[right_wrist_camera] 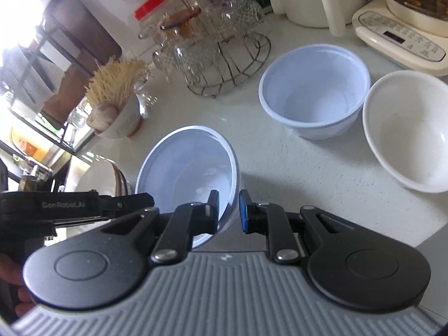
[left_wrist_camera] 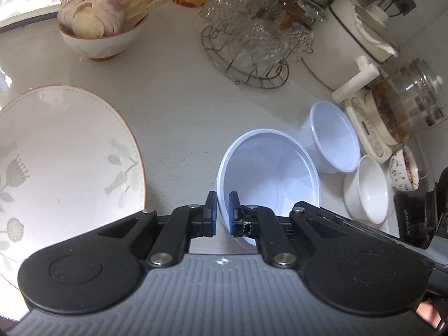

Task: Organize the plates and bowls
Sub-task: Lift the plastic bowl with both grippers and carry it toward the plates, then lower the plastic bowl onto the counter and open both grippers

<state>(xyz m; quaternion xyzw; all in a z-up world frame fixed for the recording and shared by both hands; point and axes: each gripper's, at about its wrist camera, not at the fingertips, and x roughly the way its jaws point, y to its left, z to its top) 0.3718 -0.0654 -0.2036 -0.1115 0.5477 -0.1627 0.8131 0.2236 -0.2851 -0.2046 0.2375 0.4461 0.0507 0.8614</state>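
Observation:
My left gripper point(left_wrist_camera: 222, 214) is shut on the near rim of a pale blue plastic bowl point(left_wrist_camera: 271, 173), one pad inside and one outside. My right gripper point(right_wrist_camera: 229, 210) straddles the rim of the same bowl point(right_wrist_camera: 190, 165) with a small gap at the right pad, so it looks open. The left gripper's body point(right_wrist_camera: 70, 208) shows at the left of the right wrist view. A second blue bowl point(right_wrist_camera: 313, 89) point(left_wrist_camera: 333, 137) and a white bowl point(right_wrist_camera: 411, 128) point(left_wrist_camera: 369, 187) stand on the counter to the right. A large patterned plate point(left_wrist_camera: 64, 168) lies at the left.
A bowl with garlic and noodles point(left_wrist_camera: 95, 28) point(right_wrist_camera: 117, 112), a wire rack of glasses point(left_wrist_camera: 252, 44) point(right_wrist_camera: 212, 53), a white kettle point(left_wrist_camera: 355, 39), a glass pot on a cream base point(left_wrist_camera: 403, 106) point(right_wrist_camera: 400, 36) and a small patterned cup point(left_wrist_camera: 404, 172) ring the white counter point(left_wrist_camera: 179, 106).

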